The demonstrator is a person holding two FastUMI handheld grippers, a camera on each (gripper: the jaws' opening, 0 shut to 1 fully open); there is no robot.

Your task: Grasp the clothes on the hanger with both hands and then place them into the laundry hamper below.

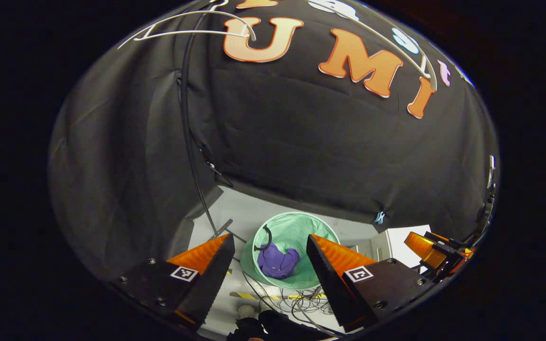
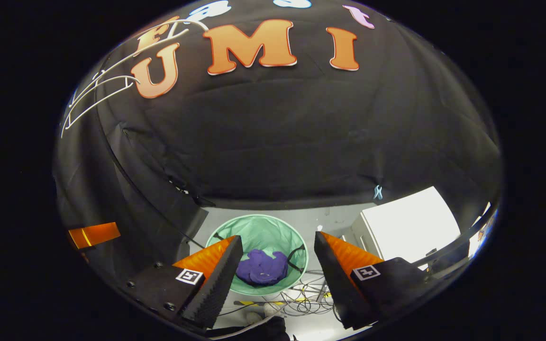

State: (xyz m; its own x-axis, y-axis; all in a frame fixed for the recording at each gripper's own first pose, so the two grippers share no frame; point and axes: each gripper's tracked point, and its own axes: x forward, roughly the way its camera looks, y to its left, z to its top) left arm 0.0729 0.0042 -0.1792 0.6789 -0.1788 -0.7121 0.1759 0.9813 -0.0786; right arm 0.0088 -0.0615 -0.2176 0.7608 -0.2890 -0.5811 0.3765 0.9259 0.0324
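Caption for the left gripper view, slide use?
Open left gripper above green hamper holding purple garment.

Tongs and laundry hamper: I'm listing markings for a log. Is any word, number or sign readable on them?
No readable text.
Left tongs, right tongs: square black-and-white coded markers on the fingers, a pattern without letters.
Laundry hamper: plain green, unmarked.

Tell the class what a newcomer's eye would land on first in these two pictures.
A purple garment lies crumpled inside the green laundry hamper on the floor, framed between the open left tongs. The right tongs are open above it too, and a bare white hanger hangs at upper left.
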